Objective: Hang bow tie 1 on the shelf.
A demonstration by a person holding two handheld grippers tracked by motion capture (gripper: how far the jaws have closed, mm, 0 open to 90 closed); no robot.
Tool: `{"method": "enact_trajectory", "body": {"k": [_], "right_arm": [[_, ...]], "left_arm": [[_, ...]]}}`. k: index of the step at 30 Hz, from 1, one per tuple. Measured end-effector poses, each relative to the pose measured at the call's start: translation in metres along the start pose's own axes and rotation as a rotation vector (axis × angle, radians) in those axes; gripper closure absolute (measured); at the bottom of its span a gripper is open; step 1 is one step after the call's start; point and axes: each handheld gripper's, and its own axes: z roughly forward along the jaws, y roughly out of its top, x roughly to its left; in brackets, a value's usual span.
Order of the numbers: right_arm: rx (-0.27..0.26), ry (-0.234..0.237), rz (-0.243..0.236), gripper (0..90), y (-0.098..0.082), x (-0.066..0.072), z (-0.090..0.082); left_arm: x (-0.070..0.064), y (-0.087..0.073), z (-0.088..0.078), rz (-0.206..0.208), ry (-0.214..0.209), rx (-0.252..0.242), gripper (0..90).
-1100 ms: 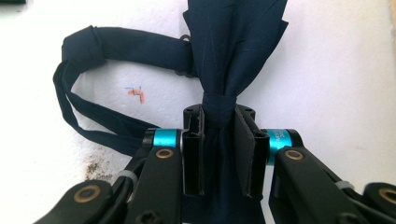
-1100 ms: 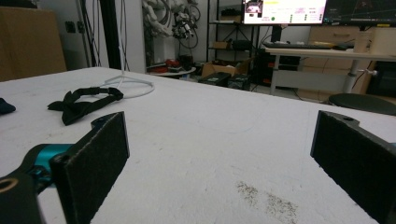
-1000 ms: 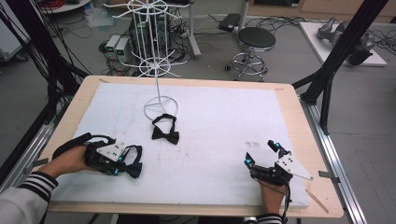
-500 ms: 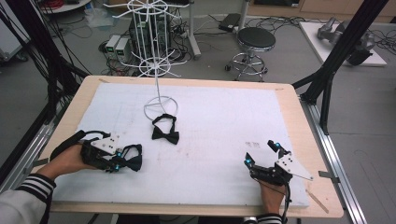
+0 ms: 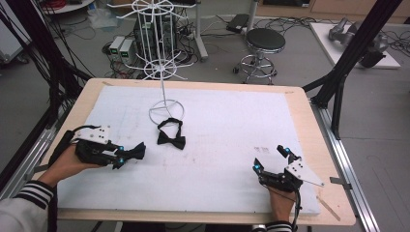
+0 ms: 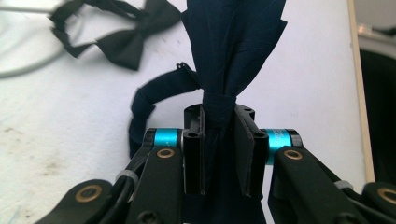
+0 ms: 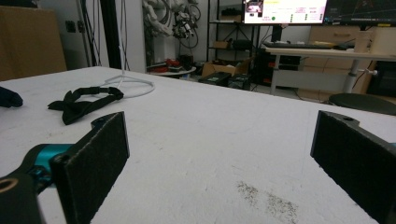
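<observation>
The left gripper (image 5: 126,155) clamps a navy bow tie (image 6: 233,56) near the black bow tie (image 5: 171,137), while the right gripper (image 5: 270,158), well apart from it, gapes empty.

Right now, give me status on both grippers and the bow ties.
Left gripper shut on navy bow tie. Right gripper open, empty. Black bow tie beside wire stand.

No lettering is legible anywhere. The glowing computer monitor (image 7: 285,10) in the background carries text too small to read.
</observation>
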Motion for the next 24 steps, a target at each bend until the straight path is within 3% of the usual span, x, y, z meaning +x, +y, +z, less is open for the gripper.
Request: {"method": "enact_trajectory", "body": {"k": [10,18,24], "right_arm": [[0.003,0.002,0.000,3.6,0.000,0.000,0.000],[0.003,0.002,0.001,3.7,0.000,0.000,0.000],[0.001,0.001,-0.001,3.6,0.000,0.000,0.000]], "left_arm": [[0.006,0.001,-0.012,-0.095,0.080,-0.151,74.9],[0.009,0.004,-0.021,-0.205,0.123,-0.311,74.9],[0.009,0.009,-0.023,-0.215,0.182,-0.343,74.9]]}}
